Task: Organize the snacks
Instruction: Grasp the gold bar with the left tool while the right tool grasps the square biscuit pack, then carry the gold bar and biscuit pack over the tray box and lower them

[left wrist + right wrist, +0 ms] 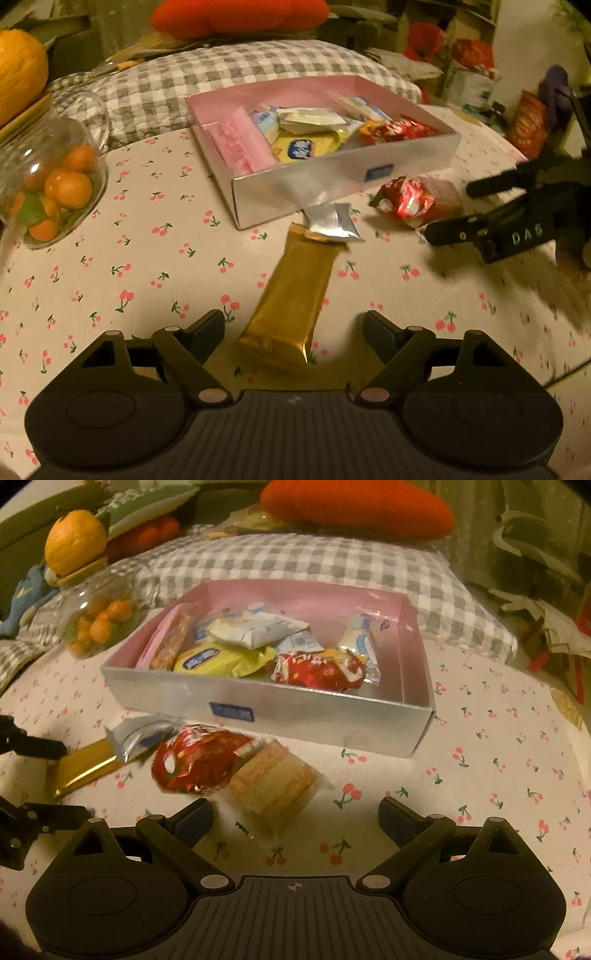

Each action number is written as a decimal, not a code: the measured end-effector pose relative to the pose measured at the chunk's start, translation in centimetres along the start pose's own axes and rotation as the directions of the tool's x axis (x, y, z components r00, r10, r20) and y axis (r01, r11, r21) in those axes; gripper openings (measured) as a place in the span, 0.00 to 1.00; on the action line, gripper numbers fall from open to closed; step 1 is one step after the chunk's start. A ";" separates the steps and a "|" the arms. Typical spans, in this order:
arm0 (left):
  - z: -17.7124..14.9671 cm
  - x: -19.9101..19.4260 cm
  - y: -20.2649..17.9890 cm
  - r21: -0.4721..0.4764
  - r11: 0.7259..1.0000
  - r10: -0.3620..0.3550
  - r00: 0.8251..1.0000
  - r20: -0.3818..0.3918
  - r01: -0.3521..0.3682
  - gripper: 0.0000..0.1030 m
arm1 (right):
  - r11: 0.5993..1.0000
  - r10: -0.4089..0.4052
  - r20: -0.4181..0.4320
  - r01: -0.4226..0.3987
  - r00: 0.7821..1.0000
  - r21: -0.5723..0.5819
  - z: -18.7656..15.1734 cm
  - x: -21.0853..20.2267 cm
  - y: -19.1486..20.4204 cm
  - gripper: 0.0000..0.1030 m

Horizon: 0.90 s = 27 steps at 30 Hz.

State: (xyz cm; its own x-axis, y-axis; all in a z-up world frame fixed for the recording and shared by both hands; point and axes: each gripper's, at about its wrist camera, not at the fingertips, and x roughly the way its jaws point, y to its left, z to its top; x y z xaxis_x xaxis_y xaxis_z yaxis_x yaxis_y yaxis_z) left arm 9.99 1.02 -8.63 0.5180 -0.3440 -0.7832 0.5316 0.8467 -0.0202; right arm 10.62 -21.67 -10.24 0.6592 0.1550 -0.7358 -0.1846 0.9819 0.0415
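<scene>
A silver box with a pink inside point(332, 184) point(295, 710) stands on the cherry-print cloth and holds several snack packets. A gold bar packet point(291, 295) point(83, 771) lies in front of it, its near end between the fingers of my open left gripper point(293, 332). A small silver packet point(332, 221) point(140, 734) lies at the bar's far end. A red packet point(406, 203) point(199, 760) and a clear-wrapped wafer cake point(273, 786) lie by the box. My right gripper point(295, 812) point(450, 210) is open, just short of the wafer.
A glass jar of small oranges point(55, 177) point(99, 620) lies at the left. A grey checked pillow point(221, 77) point(314, 561) sits behind the box, with an orange cushion point(354, 506) and a large orange fruit point(74, 542) beyond. Clutter fills the right background.
</scene>
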 end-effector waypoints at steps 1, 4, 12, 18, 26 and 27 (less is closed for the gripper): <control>0.1 0.0 0.0 -0.014 1.000 0.009 1.000 0.006 -0.009 0.70 | 1.000 0.000 0.010 0.000 1.000 -0.004 0.0 0.1 0.0 0.96; 0.4 0.1 0.0 -0.039 0.999 0.029 0.999 0.013 -0.029 0.61 | 1.000 0.006 0.036 -0.006 0.999 -0.009 0.0 0.2 0.0 0.96; 0.4 -0.2 0.2 -0.062 0.997 0.058 0.998 0.023 -0.056 0.43 | 0.999 0.016 0.081 -0.013 0.997 -0.037 0.1 0.2 0.4 0.85; 0.5 -0.3 0.1 -0.076 0.996 0.058 0.998 0.017 -0.056 0.31 | 0.997 0.050 0.081 -0.045 0.995 -0.063 0.2 -0.2 1.2 0.60; 0.6 -0.5 0.0 -0.098 0.993 0.065 0.998 0.006 -0.064 0.25 | 0.995 0.064 0.060 -0.059 0.996 -0.078 0.4 -0.5 1.9 0.43; 0.5 -0.5 0.1 -0.102 0.993 0.065 0.998 0.003 -0.064 0.25 | 0.995 0.064 0.058 -0.059 0.996 -0.075 0.4 -0.5 1.9 0.42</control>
State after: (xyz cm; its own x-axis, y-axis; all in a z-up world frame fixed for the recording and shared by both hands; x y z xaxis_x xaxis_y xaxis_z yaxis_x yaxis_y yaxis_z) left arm 10.13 1.05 -7.88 0.5536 -0.2899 -0.7807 0.4259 0.9041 -0.0337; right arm 10.24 -19.81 -9.49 0.6872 0.2231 -0.6914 -0.2776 0.9601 0.0339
